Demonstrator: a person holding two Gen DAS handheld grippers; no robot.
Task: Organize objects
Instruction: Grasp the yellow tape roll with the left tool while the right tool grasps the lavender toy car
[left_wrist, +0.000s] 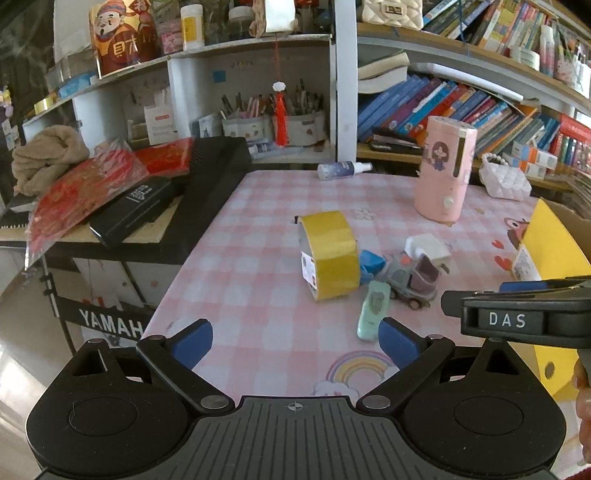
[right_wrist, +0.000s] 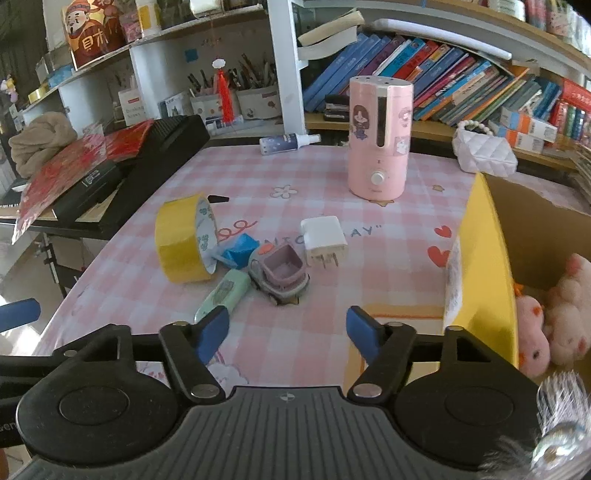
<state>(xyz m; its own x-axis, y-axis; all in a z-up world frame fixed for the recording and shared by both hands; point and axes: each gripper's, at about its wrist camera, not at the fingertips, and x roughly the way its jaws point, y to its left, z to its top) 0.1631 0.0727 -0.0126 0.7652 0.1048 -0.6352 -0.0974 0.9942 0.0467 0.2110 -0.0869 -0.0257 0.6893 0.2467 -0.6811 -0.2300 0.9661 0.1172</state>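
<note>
Two hand-held tools hover over the near edge of a pink checked worktop (right_wrist: 314, 177). The left tool (left_wrist: 295, 339) has its blue fingers spread wide and holds nothing. The right tool (right_wrist: 286, 328) is likewise spread apart and empty.

A small cluster of objects lies in the middle of the worktop. A yellow tape roll (right_wrist: 183, 240) stands on its edge at the left. Just beside it on the right is a blue crumpled piece (right_wrist: 240, 249). A mint green tube (right_wrist: 221, 293) lies nearest the tools. A grey toy truck (right_wrist: 279, 275) sits right of the tube, with a white charger (right_wrist: 324, 240) just behind it.

Farther back stands a pink humidifier (right_wrist: 378, 136). At the right, an open cardboard box (right_wrist: 484, 258) with a yellow side holds pink plush toys (right_wrist: 554, 317).
</note>
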